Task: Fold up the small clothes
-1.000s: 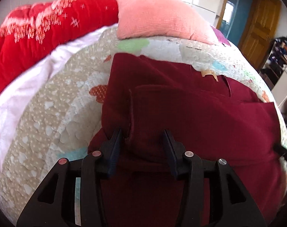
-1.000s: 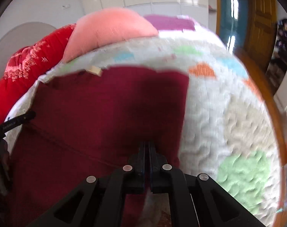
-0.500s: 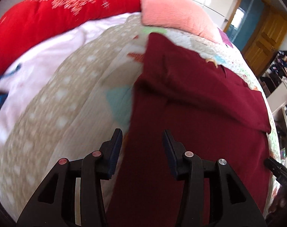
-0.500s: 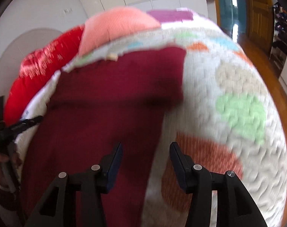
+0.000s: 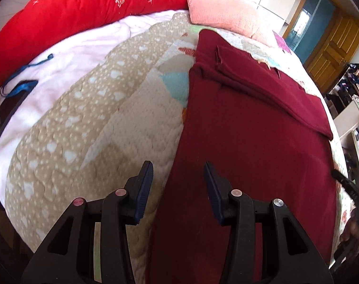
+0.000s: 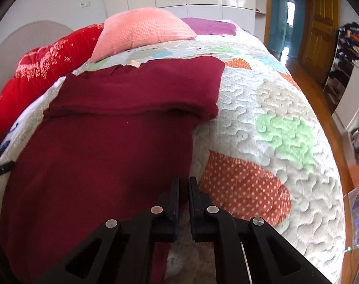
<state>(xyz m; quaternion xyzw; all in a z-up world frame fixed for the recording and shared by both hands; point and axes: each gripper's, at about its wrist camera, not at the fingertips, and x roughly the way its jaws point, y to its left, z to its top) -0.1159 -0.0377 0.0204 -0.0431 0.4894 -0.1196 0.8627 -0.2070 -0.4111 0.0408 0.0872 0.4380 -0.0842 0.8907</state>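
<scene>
Right, maroon garment (image 6: pixel 103 146) lies on the bed quilt (image 6: pixel 274 108), far end already folded over. Left gripper (image 5: pixel 178 184) gapes wide at its left edge; right gripper (image 6: pixel 184 190) is nearly closed at the right edge, grip unclear. Further folds remain, I'd say.

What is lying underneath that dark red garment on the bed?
The maroon garment lies on a patchwork quilt, which shows all round it. The quilt patches directly beneath it are covered, so anything else under there cannot be seen.
</scene>
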